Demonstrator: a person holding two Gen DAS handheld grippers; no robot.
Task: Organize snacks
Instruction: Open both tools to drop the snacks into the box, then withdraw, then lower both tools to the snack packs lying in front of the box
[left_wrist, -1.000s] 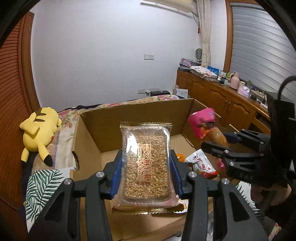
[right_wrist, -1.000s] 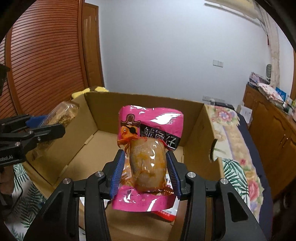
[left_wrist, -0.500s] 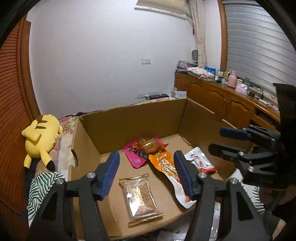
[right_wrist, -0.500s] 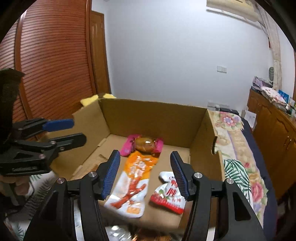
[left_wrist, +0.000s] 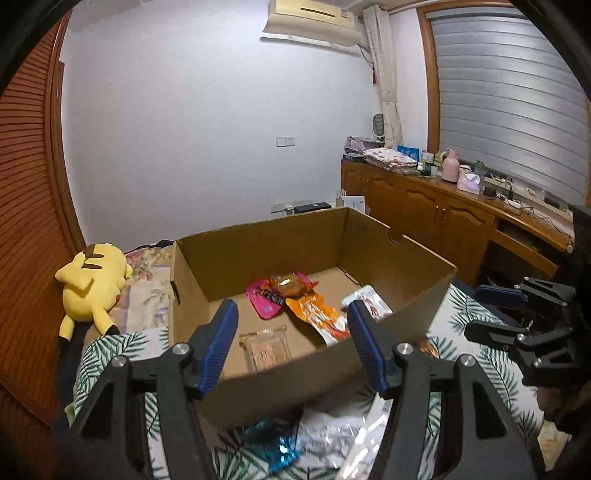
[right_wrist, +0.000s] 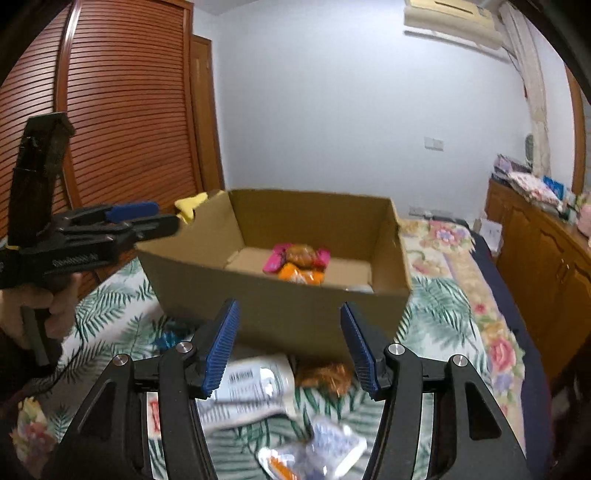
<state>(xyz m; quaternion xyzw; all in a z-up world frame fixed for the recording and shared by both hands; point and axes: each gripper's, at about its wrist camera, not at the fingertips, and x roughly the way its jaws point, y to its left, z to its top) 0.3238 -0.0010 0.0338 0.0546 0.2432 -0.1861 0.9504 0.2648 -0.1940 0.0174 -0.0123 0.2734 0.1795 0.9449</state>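
Both the left gripper (left_wrist: 290, 341) and the right gripper (right_wrist: 286, 343) are released and carry nothing. Four snack packets (left_wrist: 291, 288) already lie inside the cardboard box (left_wrist: 314, 384). Several blurred packets (right_wrist: 255, 384) wait on the bed in front; their labels are unreadable

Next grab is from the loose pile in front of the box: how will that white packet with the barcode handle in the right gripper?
The white packet looks like thin, flat film, so probably light and floppy. Its glossy surface may slip between the pads.
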